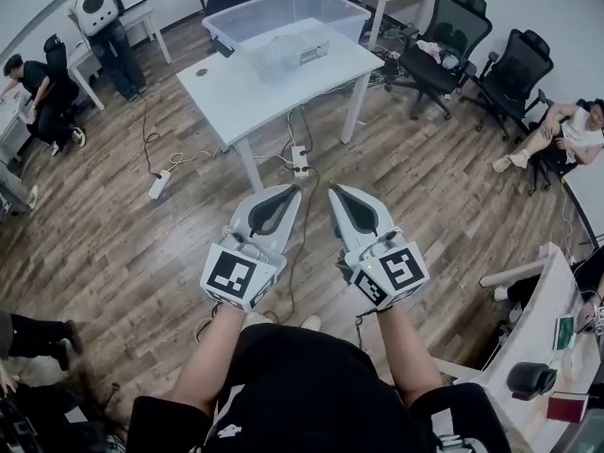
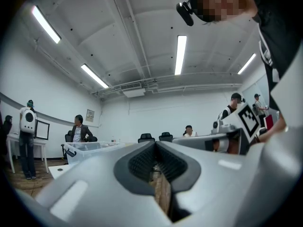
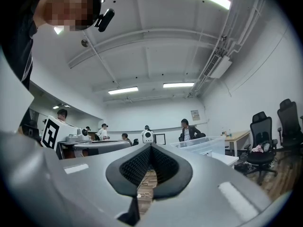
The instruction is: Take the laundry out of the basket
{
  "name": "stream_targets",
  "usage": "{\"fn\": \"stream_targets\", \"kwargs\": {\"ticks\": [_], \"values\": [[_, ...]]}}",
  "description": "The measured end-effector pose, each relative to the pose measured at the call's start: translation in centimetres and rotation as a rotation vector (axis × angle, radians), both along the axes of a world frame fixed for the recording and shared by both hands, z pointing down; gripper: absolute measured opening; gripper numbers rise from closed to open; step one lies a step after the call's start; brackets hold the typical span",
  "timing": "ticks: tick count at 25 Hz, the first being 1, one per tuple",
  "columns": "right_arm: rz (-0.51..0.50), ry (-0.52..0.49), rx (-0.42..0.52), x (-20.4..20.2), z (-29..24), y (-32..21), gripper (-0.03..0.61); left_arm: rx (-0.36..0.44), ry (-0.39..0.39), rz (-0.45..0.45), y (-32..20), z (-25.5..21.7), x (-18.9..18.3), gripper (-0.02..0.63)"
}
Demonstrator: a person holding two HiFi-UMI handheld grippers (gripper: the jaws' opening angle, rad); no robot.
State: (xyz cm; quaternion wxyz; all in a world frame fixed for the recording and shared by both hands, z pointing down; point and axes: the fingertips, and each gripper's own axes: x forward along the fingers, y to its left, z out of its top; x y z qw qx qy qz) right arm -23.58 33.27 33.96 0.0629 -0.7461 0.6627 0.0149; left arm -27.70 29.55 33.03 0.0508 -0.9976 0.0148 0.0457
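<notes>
The basket is a clear plastic bin (image 1: 247,19) on a white table (image 1: 236,97) across the room, well ahead of both grippers. Pale contents show through its wall, but I cannot make out what they are. My left gripper (image 1: 286,194) and right gripper (image 1: 338,194) are held side by side close to my body, above the wooden floor. Both are shut with nothing between the jaws. The left gripper view shows its jaws (image 2: 155,144) meeting, with the bin (image 2: 89,150) far off at the left. In the right gripper view the jaws (image 3: 150,146) meet too, and the bin (image 3: 208,145) lies to the right.
Two power strips (image 1: 159,185) (image 1: 300,161) and cables lie on the floor between me and the table. Office chairs (image 1: 451,34) stand at the back right. People sit at the right (image 1: 566,132) and left (image 1: 38,88). A desk (image 1: 543,338) is at my right.
</notes>
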Motion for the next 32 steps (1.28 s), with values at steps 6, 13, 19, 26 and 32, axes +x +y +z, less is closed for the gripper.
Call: {"fn": "stream_targets", "kwargs": {"ticks": [6, 13, 19, 26, 32], "values": [[-0.01, -0.003, -0.001, 0.8, 0.5, 1.4, 0.0, -0.003, -0.008, -0.014, 1.4, 0.7, 0.5, 0.009], [-0.009, -0.009, 0.007, 1.8, 0.4, 1.8, 0.0, 0.008, -0.018, -0.014, 1.8, 0.5, 1.3, 0.009], [-0.015, -0.012, 0.003, 2.4, 0.7, 1.2, 0.0, 0.008, -0.019, -0.021, 1.1, 0.5, 2.0, 0.009], [-0.033, -0.015, -0.007, 3.1, 0.9, -0.9, 0.0, -0.003, -0.022, -0.033, -0.8, 0.6, 2.9, 0.009], [-0.038, -0.022, -0.021, 4.7, 1.6, -3.4, 0.0, -0.018, -0.026, -0.039, -3.3, 1.2, 4.4, 0.009]]}}
